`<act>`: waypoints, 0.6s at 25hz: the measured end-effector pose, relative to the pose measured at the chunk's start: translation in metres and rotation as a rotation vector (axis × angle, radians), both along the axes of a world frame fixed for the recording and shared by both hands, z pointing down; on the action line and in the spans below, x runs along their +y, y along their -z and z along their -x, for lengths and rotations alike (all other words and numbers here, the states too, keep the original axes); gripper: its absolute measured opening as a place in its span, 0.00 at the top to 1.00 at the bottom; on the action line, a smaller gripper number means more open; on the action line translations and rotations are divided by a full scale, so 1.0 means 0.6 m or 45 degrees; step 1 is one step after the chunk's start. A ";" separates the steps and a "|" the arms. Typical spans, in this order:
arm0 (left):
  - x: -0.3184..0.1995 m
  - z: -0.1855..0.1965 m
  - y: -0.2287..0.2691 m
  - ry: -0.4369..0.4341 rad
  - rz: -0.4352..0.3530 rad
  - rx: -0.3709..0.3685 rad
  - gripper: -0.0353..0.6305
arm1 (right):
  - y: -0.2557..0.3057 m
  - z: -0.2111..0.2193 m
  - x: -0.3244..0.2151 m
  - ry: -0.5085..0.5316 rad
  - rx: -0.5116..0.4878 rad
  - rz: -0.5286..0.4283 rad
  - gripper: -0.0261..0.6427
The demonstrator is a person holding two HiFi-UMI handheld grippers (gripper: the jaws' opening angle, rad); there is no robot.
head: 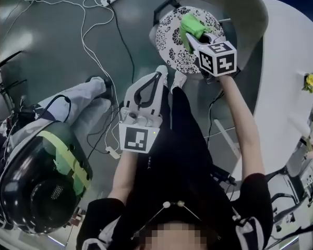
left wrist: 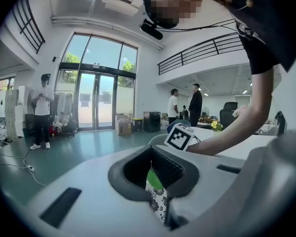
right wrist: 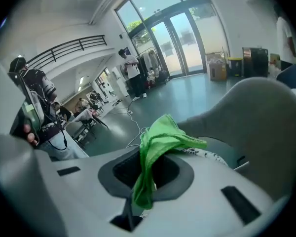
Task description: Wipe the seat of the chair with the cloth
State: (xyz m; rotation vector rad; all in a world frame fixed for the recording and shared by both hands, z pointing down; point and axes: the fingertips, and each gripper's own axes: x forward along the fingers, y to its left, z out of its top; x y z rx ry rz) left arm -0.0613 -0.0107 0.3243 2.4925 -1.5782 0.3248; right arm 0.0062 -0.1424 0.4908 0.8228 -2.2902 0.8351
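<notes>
Your right gripper clamps the green cloth on the chair's patterned seat; your left gripper hangs just beside the seat, jaws together, empty.

cloth over seat, table right of chair

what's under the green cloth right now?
Under the green cloth, held in the right gripper, is the chair's black-and-white patterned seat. The patch directly beneath the cloth and gripper is covered.
</notes>
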 end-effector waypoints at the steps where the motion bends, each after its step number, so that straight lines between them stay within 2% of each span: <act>1: -0.013 0.005 -0.012 -0.016 -0.007 -0.002 0.94 | -0.028 0.022 -0.009 0.010 -0.016 0.039 0.89; 6: -0.046 -0.004 -0.086 -0.065 -0.018 -0.017 0.94 | -0.151 0.058 -0.016 -0.002 -0.083 0.193 0.89; 9: -0.067 0.010 -0.122 -0.073 -0.005 -0.022 0.94 | -0.221 0.069 -0.031 -0.081 -0.135 0.310 0.89; 13: -0.112 0.034 -0.182 -0.025 0.044 0.032 0.94 | -0.314 0.088 -0.079 -0.206 -0.285 0.526 0.89; 15: -0.118 0.039 -0.208 -0.005 0.072 0.040 0.94 | -0.350 0.098 -0.095 -0.251 -0.337 0.588 0.89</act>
